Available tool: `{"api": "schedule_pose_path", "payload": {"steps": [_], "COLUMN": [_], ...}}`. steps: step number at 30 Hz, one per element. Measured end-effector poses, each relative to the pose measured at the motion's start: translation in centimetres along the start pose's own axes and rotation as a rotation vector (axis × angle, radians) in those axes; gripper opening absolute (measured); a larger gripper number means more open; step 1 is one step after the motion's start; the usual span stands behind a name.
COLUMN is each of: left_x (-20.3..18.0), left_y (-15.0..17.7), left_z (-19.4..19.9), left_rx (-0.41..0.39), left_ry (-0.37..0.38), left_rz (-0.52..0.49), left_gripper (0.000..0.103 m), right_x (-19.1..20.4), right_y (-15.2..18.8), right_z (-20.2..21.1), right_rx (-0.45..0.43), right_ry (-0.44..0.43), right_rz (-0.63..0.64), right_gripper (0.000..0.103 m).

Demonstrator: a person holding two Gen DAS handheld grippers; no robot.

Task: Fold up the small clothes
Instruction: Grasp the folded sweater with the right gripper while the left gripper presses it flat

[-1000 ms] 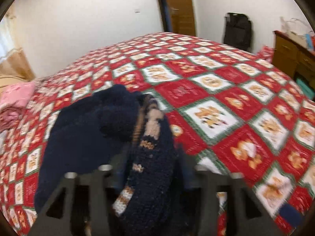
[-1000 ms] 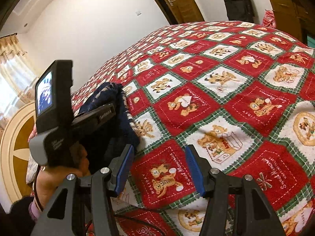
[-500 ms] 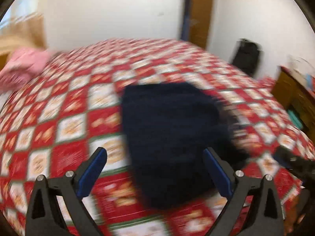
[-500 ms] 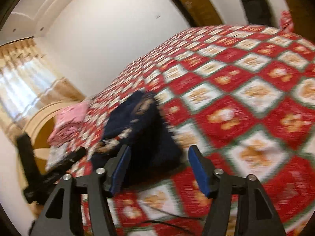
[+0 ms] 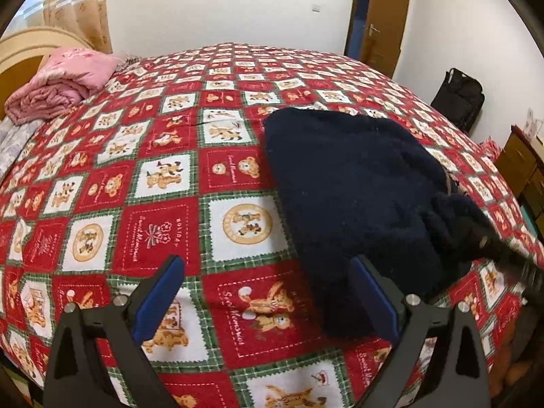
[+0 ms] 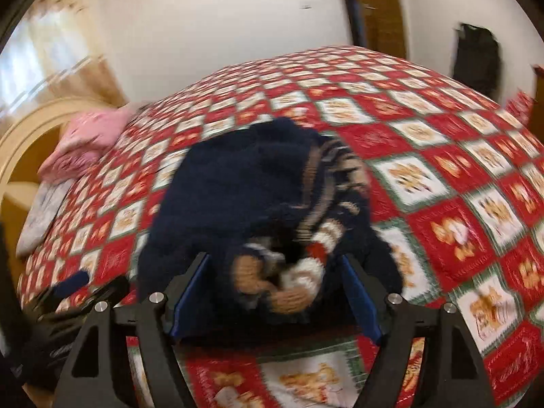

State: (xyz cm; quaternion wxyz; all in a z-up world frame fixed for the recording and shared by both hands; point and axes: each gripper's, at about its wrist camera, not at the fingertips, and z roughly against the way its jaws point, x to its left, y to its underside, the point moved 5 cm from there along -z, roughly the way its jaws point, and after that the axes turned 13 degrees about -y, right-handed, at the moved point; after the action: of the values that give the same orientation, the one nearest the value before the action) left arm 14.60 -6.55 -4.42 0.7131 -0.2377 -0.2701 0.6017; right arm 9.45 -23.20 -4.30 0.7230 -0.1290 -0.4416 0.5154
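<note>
1. Navy knit sweater (image 5: 353, 190): one. It lies in a rumpled heap on the bed (image 5: 163, 224), on the teddy-bear patchwork cover. Its long axis runs from the near edge away toward the far wall. A striped tan-and-white knit part (image 6: 326, 204) is bunched at the near right end.
2. Right hand-held gripper (image 6: 275, 299): one. Jaws apart, clamped on nothing; the bunched near end of the sweater sits directly ahead, between the blue pads. Nearer of the two to the garment. View blurred.
3. Left hand-held gripper (image 5: 268, 295): one. Jaws wide apart, empty, over bare cover; the sweater lies ahead and to its right, its near hem beside the right pad.
4. Pink folded quilt (image 5: 64, 81): one, far left by the headboard, well apart.
5. Black bag (image 5: 459, 95): one, against the far wall.
</note>
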Motion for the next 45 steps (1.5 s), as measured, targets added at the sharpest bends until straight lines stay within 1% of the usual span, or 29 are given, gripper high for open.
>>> {"api": "schedule_pose_path", "payload": {"steps": [1,2,3,5,7,8,9,12,14,15,16,18,19,20,21,23,25,26,27,29,30,32,33,35,36,39,41,43,45], "left_x": [0.1,0.2,0.3,0.3,0.2,0.0,-0.2,-1.1,-1.4,-1.4,-1.5,-2.0,-2.3,-2.8,-3.3,-4.3,-4.8,-5.0,-5.1,-5.3,-5.4,-5.6,-5.6,-5.7,-5.8,-5.9,-6.4,-7.0,-7.3], "left_y": [0.0,0.0,0.0,-0.1,0.0,0.0,0.0,-0.3,-0.6,-0.8,-1.0,-1.3,-1.3,-1.2,-1.2,-1.0,-0.7,-0.5,-0.4,-0.3,-0.2,-0.1,-0.1,-0.1,-0.1,0.3,0.9,1.4,1.6], "left_z": [0.0,0.0,-0.1,-0.4,-0.8,-0.8,-0.9,-0.5,0.1,0.2,0.2,-0.4,-0.7,-1.0,-1.2,-1.4,-1.5,-1.5,-1.3,-1.2,-1.2,-1.4,-1.7,-2.1,-2.3,-2.9,-3.3,-3.4,-3.2], "left_rx": [-0.006,-0.009,-0.007,0.004,0.014,0.015,0.017,0.007,-0.024,-0.035,-0.043,-0.031,-0.023,-0.018,-0.016,-0.015,-0.009,-0.006,-0.005,-0.008,-0.01,-0.004,0.004,0.016,0.022,0.057,0.085,0.086,0.059], "left_ry": [-0.003,-0.005,-0.003,0.011,0.019,0.026,0.035,0.058,0.058,0.055,0.051,0.061,0.068,0.074,0.078,0.077,0.073,0.073,0.075,0.077,0.076,0.076,0.079,0.085,0.089,0.109,0.127,0.123,0.103], "left_rz": [-0.004,-0.005,0.0,0.014,0.013,0.009,0.004,-0.028,-0.056,-0.062,-0.067,-0.066,-0.065,-0.065,-0.071,-0.091,-0.104,-0.107,-0.109,-0.113,-0.117,-0.118,-0.117,-0.11,-0.104,-0.075,-0.069,-0.1,-0.127], "left_gripper": [0.099,0.099,0.099,0.099,0.099,0.099,0.099,0.099,0.099,0.099,0.099,0.099,0.099,0.099,0.099,0.099,0.099,0.099,0.099,0.1,0.1,0.1,0.1,0.1,0.1,0.1,0.1,0.1,0.1], "right_x": [-1.2,-2.5,-3.6,-6.0,-8.6,-9.1,-9.2,-8.2,-7.8,-7.4,-7.0,-5.9,-5.2,-4.5,-3.8,-2.5,-1.5,-1.5,-1.8,-2.7,-3.1,-3.8,-4.2,-4.1,-3.8,-2.5,-1.9,-2.5,-3.7], "right_y": [0.1,0.2,0.5,1.9,3.3,3.6,3.7,3.4,3.0,2.7,2.1,0.8,-0.1,-1.1,-2.2,-4.2,-6.2,-6.9,-7.7,-8.8,-8.9,-8.6,-8.3,-8.3,-8.6,-10.3,-11.6,-12.6,-12.5], "right_z": [0.4,0.7,0.8,0.7,0.6,0.7,0.7,1.2,2.6,3.5,4.7,6.1,6.8,7.2,7.3,6.1,3.2,1.7,0.2,-3.4,-4.7,-7.7,-8.6,-9.2,-9.1,-8.3,-8.1,-9.1,-10.8], "right_rx": [0.005,0.012,0.025,0.059,0.051,0.038,0.034,0.04,0.019,-0.002,-0.028,-0.068,-0.092,-0.114,-0.137,-0.138,-0.075,-0.04,-0.015,0.041,0.07,0.166,0.196,0.2,0.194,0.134,0.084,0.081,0.122], "right_ry": [-0.041,-0.086,-0.109,-0.103,-0.186,-0.212,-0.215,-0.163,-0.101,-0.062,-0.017,0.027,0.044,0.045,0.034,-0.023,-0.086,-0.087,-0.06,-0.022,-0.009,-0.046,-0.056,-0.063,-0.074,-0.099,-0.054,-0.023,0.012], "right_rz": [-0.053,-0.101,-0.13,-0.189,-0.31,-0.338,-0.34,-0.273,-0.22,-0.179,-0.132,-0.052,0.002,0.039,0.069,0.113,0.165,0.18,0.19,0.203,0.199,0.163,0.144,0.143,0.158,0.199,0.283,0.321,0.341], "right_gripper": [0.027,0.027,0.022,0.021,0.021,0.02,0.02,0.02,0.022,0.024,0.031,0.041,0.052,0.058,0.071,0.074,0.074,0.073,0.073,0.063,0.052,0.046,0.037,0.031,0.019,0.016,0.016,0.016,0.014]}}
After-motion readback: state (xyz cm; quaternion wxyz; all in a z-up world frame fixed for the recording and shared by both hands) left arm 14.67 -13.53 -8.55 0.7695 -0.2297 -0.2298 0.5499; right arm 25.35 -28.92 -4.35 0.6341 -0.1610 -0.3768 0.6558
